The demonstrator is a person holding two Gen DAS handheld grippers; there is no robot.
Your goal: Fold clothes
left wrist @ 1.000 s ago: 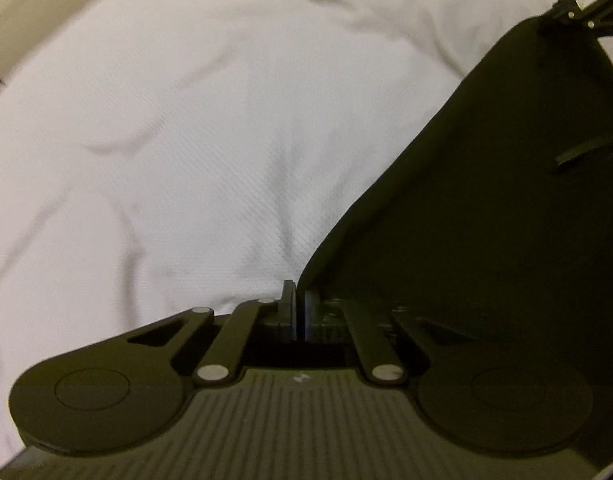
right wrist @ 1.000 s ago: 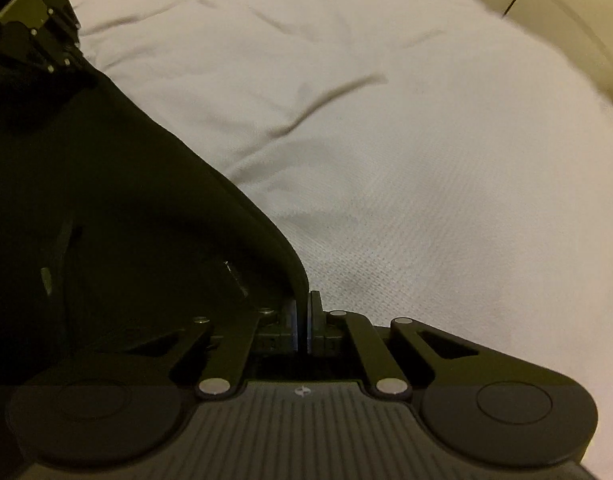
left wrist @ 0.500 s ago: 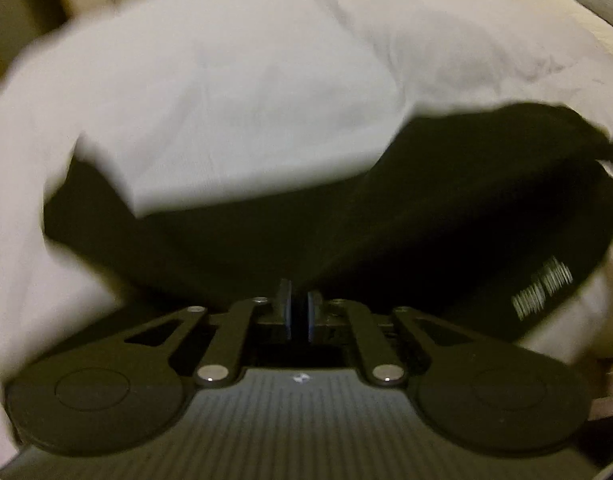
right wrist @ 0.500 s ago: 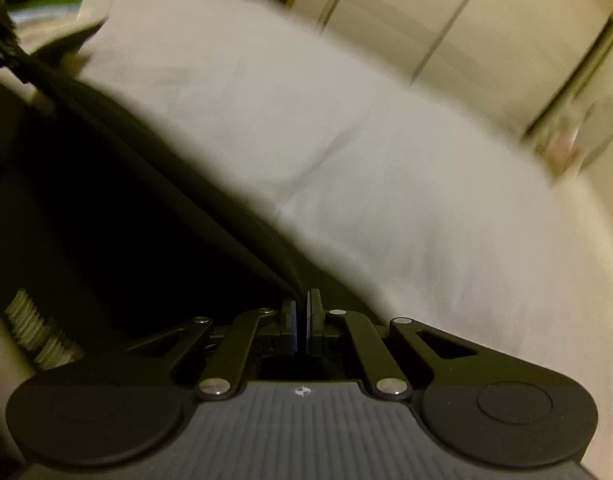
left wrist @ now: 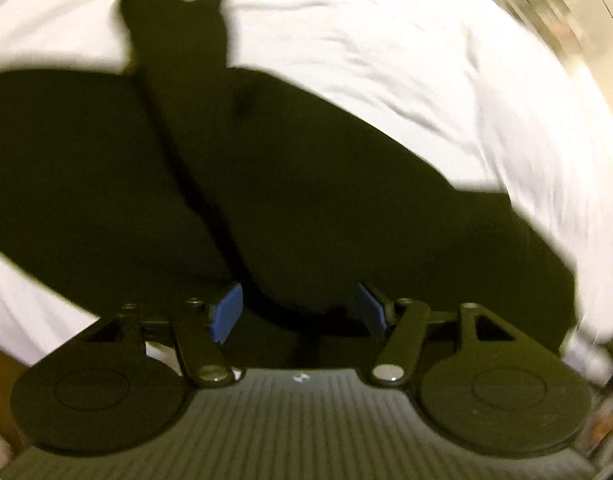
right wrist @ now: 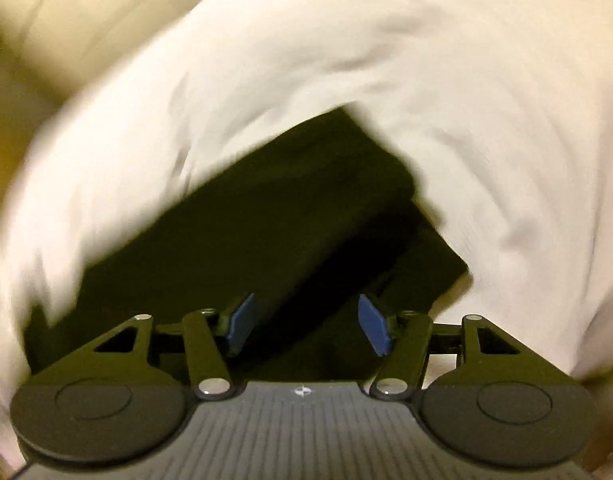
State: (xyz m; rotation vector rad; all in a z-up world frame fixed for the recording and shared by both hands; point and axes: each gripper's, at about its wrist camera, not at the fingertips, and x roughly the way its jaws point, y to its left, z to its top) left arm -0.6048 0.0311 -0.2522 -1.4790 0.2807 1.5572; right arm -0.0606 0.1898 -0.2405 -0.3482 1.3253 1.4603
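Both views are blurring with motion. The left gripper (left wrist: 298,307) is hanging spread wide, its blue pads (left wrist: 226,313) gripping nothing, right over the black garment (left wrist: 266,184), which is lying across the white bedsheet (left wrist: 386,60) and filling the middle and left of the frame, one narrow part reaching toward the upper left. The right gripper (right wrist: 306,325) is likewise standing released, blue pads (right wrist: 373,324) apart, just above the black garment (right wrist: 266,232), which is showing here as a folded slab running from lower left to centre on the white bedsheet (right wrist: 486,100).
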